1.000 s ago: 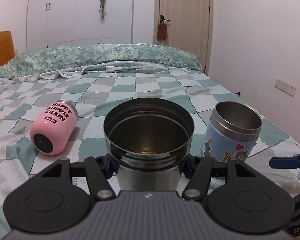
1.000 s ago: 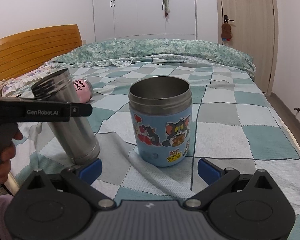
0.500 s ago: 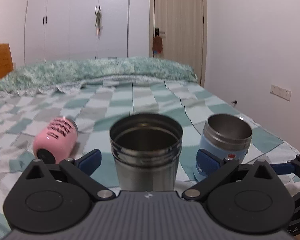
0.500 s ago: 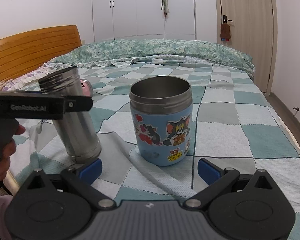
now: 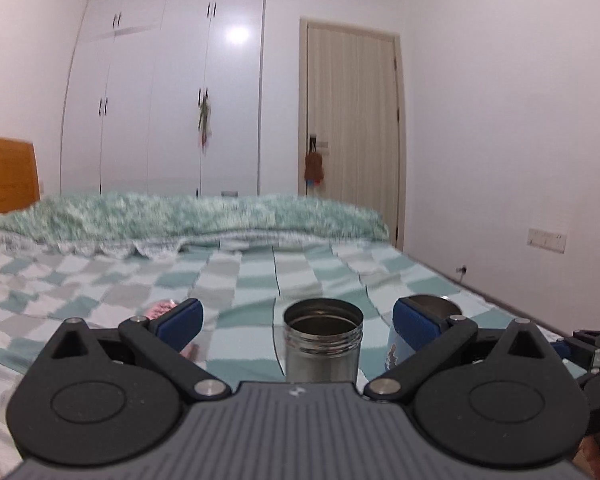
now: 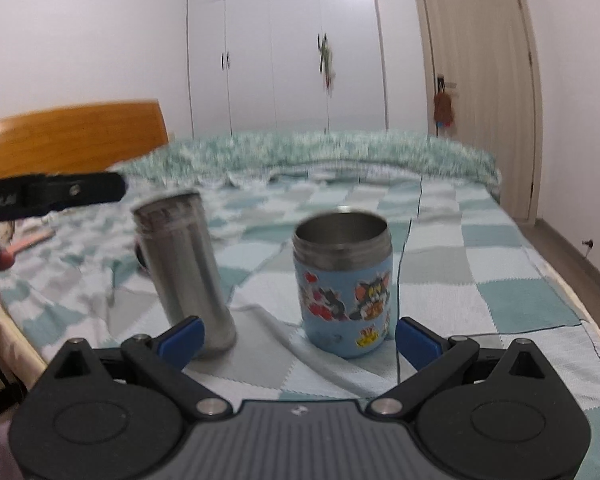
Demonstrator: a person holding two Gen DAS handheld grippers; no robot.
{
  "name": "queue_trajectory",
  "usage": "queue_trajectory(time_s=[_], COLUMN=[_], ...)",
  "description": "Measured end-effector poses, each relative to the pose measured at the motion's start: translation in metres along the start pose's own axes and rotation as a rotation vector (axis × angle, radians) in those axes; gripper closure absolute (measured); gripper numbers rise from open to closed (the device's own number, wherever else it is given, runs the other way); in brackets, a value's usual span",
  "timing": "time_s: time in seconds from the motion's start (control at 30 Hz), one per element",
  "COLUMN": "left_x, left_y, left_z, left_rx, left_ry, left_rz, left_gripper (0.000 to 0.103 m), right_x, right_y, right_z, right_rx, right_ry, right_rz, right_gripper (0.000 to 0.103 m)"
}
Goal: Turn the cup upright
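Two cups upright: steel cup, blue cup.

Left hand-held gripper gapes wide — right hand-held gripper too.

This is a bedroom in a home. A bed covered with a green, grey and white checked blanket fills most of both views, with a rumpled green patterned quilt lying along its far edge and a wooden headboard at its left side. Behind the bed a white built-in wardrobe with small dark handles runs up to the ceiling. Next to it is a pale wooden door, with a small stuffed toy hanging from its handle. A wall socket sits on the plain white right-hand wall.
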State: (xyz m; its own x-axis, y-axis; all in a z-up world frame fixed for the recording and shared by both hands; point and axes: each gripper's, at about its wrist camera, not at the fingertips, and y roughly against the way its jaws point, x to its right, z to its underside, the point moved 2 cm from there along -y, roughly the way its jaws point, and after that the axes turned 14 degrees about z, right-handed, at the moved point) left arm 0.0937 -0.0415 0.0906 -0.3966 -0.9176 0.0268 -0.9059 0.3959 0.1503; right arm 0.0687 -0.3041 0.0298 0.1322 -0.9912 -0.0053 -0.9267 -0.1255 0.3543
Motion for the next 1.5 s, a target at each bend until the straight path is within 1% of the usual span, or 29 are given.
queue_trajectory(time_s=[0.1, 0.23, 0.33, 0.37, 0.43, 0.5, 0.57, 0.7, 0.83, 0.9, 1.1, 1.5], left_x=[0.002, 0.0, 0.004, 0.005, 0.007, 0.009, 0.009, 0.01, 0.008, 0.007, 0.013, 0.015], left_y=[0.027, 0.057, 0.076, 0.079, 0.081, 0.083, 0.085, 0.086, 0.078, 0.073, 0.071, 0.071], left_z=[0.006, 0.025, 0.044, 0.049, 0.06, 0.07, 0.078, 0.095, 0.108, 0.109, 0.112, 0.113], left_rx=[0.028, 0.063, 0.119, 0.126, 0.114, 0.116, 0.118, 0.107, 0.082, 0.072, 0.075, 0.084], left_ry=[-0.028, -0.015, -0.027, -0.029, -0.021, -0.001, 0.021, 0.014, 0.015, 0.014, -0.014, -0.026], left_rz=[-0.022, -0.042, -0.073, -0.088, -0.11, -0.144, -0.145, -0.171, -0.194, -0.216, -0.227, -0.225], left_gripper=[0.0, 0.0, 0.0, 0.0, 0.0, 0.0, 0.0, 0.0, 0.0, 0.0, 0.0, 0.0], right_x=[-0.009, -0.022, -0.03, -0.032, -0.036, -0.04, -0.041, -0.044, -0.045, -0.043, -0.04, -0.034], right_y=[0.023, 0.05, 0.066, 0.069, 0.076, 0.084, 0.089, 0.088, 0.083, 0.078, 0.073, 0.076], right_z=[0.005, 0.016, 0.026, 0.029, 0.037, 0.045, 0.05, 0.059, 0.069, 0.07, 0.072, 0.074], right_rx=[0.079, 0.171, 0.216, 0.224, 0.247, 0.281, 0.301, 0.298, 0.306, 0.291, 0.282, 0.283], right_ry=[0.004, 0.023, 0.025, 0.024, 0.02, 0.012, 0.002, -0.003, 0.008, 0.002, -0.012, -0.041], right_rz=[0.018, 0.036, 0.051, 0.059, 0.08, 0.125, 0.14, 0.16, 0.196, 0.204, 0.221, 0.227], right_gripper=[0.001, 0.001, 0.001, 0.001, 0.001, 0.001, 0.001, 0.001, 0.001, 0.001, 0.001, 0.001])
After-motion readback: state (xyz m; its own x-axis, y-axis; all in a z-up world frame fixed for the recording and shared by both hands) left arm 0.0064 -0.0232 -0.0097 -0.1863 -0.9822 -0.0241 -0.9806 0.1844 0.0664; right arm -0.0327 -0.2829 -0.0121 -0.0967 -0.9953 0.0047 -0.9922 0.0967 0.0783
